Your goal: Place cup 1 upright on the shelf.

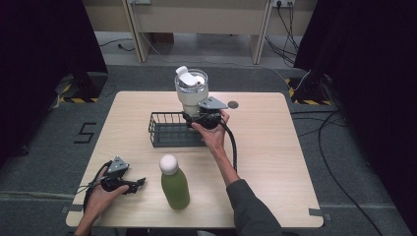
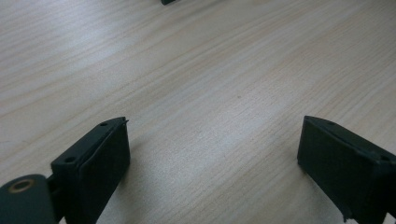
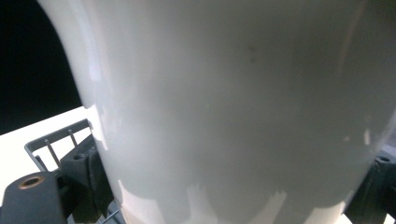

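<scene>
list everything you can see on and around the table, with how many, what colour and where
Tumbler: one, white with clear lid, upright at the wire basket's right end, gripped low.
Wire basket: one, dark grey, table centre.
Bottle: one, green with white cap, upright at the near edge.
Table: one, light wood.
Floor cables: several, black, right of the table.
Right gripper: one, black, jaws shut on the tumbler.
Left gripper: one, black, jaws open, resting at the near left.

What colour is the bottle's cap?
White; the cap tops the green bottle, clearest in the high view.
</scene>
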